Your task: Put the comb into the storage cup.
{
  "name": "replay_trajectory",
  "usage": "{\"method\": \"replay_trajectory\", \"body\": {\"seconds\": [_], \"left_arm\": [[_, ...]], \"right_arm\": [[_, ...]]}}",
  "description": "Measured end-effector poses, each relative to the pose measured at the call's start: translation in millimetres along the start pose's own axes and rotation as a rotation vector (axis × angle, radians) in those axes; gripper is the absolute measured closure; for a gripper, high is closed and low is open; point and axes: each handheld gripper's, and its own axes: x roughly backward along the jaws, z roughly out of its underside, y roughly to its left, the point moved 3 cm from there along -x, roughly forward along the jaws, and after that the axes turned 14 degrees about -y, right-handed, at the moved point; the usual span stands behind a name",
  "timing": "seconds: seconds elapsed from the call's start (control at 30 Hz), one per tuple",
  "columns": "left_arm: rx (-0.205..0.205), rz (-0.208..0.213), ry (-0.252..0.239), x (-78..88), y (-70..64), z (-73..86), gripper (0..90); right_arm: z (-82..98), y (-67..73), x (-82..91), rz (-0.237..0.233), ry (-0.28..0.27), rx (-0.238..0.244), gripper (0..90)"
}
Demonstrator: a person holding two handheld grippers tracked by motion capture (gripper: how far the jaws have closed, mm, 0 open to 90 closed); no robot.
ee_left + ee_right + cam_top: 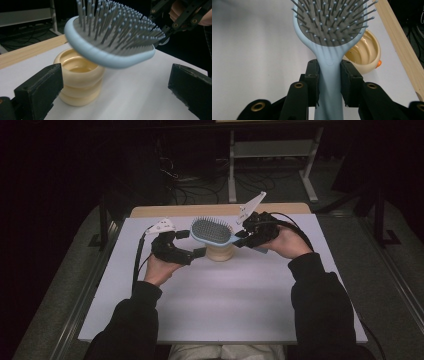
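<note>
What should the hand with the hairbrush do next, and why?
Probably lower the hairbrush slowly toward the cream cup. The right gripper is shut on its handle, and the head hangs bristles-up just above the cup's open mouth. The left gripper waits open beside the cup.

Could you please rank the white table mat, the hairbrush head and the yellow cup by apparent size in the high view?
1. White table mat, by far the largest.
2. Hairbrush head.
3. Yellow cup, partly hidden under the brush, so its rank below the head is unsure.
</note>
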Motion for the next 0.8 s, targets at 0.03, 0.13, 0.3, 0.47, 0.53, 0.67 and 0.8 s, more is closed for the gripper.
{"method": "replay_trajectory", "body": {"seconds": [0.03, 0.13, 0.3, 0.47, 0.53, 0.67, 0.8], "left_arm": [[0.001, 0.0, -0.004, -1.2, 0.1, -1.5, 0.0], [0.017, -0.001, -0.017, -3.3, 2.2, -6.3, 0.0], [0.021, -0.033, -0.017, -6.7, 5.4, -12.1, 0.0], [0.034, -0.045, -0.03, -9.9, 5.5, -17.4, 0.0], [0.048, -0.051, -0.037, -10.8, 6.5, -18.5, 0.0], [0.091, -0.065, -0.064, -10.9, 11.0, -22.1, 0.0], [0.161, -0.078, -0.111, -8.7, 16.8, -27.4, 3.5]], "right_arm": [[-1.2, -0.2, -0.3, 0.005, 0.002, -0.002, 68.9], [-5.9, -1.9, -2.0, 0.009, -0.017, 0.004, 68.9], [-13.7, -2.1, -7.6, 0.01, -0.041, 0.009, 68.9], [-16.9, -1.3, -15.4, 0.009, -0.044, 0.02, 68.9], [-17.6, -1.4, -17.3, 0.009, -0.043, 0.022, 68.8], [-19.4, -2.0, -18.4, 0.023, -0.05, 0.027, 68.8], [-20.3, -2.4, -18.8, 0.032, -0.058, 0.028, 68.8]]}}
